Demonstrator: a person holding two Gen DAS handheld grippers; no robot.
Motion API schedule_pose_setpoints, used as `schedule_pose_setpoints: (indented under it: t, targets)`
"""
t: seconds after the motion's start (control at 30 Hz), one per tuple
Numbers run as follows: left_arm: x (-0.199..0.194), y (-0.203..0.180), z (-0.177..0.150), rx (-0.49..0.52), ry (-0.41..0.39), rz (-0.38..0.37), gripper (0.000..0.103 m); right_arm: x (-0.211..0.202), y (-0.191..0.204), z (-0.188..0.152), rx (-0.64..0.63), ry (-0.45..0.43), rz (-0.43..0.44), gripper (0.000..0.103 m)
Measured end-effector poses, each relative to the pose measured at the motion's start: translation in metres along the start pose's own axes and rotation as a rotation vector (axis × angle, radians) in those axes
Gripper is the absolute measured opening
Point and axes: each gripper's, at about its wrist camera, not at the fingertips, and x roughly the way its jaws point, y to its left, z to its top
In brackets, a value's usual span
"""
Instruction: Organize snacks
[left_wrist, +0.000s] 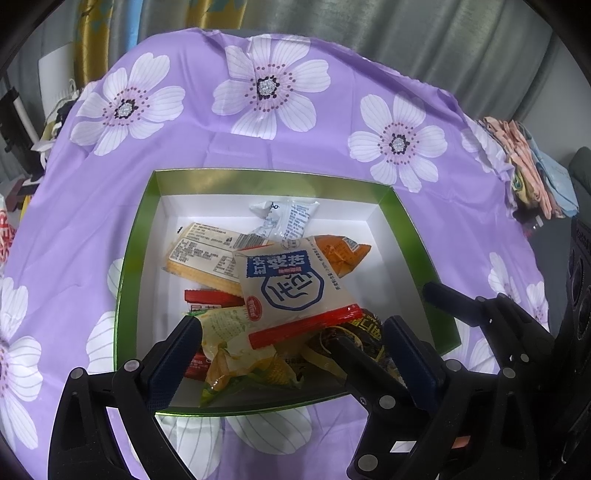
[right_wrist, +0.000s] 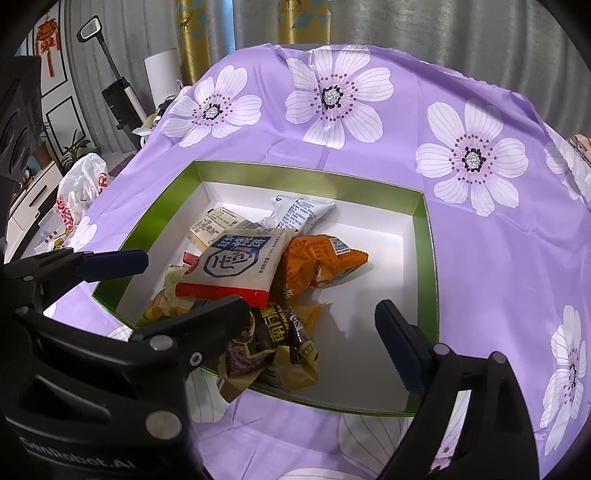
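The snack packets (left_wrist: 291, 288) lie heaped in the green box (left_wrist: 136, 236) on the table (left_wrist: 92, 206); none shows outside it, so the task looks nearly finished; left tool (left_wrist: 291, 350) and right tool (right_wrist: 314, 325) gape wide, empty.

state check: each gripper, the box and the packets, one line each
left gripper: open, over the box's near edge, holding nothing
right gripper: open, empty, above the dark packet
green box: lidless, on the purple cloth
beige packet: on top of the pile, sealed
dark packet: crumpled, at the near wall
orange packet: crumpled, inside the box
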Motion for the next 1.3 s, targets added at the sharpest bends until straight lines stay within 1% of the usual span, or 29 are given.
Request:
schedule_pose_setpoints:
  t: [0.1, 0.17, 0.2, 0.67, 1.3]
  targets:
    - [0.000, 0.001, 0.001, -0.002, 0.000, 0.009, 0.101, 0.000, -0.001, 0.000, 0.002, 0.001, -0.002, 0.092]
    - [-0.001, 0.002, 0.002, -0.006, 0.001, 0.008, 0.101, 0.000, -0.001, 0.001, 0.006, 0.001, -0.007, 0.099]
    - [-0.001, 0.002, 0.002, -0.008, 0.000, 0.008, 0.101, -0.001, -0.001, 0.000, 0.008, -0.001, -0.008, 0.100]
    - [-0.002, 0.004, 0.003, -0.008, -0.005, 0.008, 0.102, -0.004, -0.002, 0.001, 0.012, -0.003, -0.013, 0.101]
    - [-0.021, -0.004, 0.000, 0.004, -0.041, 0.016, 0.102, -0.020, 0.002, 0.003, -0.003, -0.025, -0.028, 0.102]
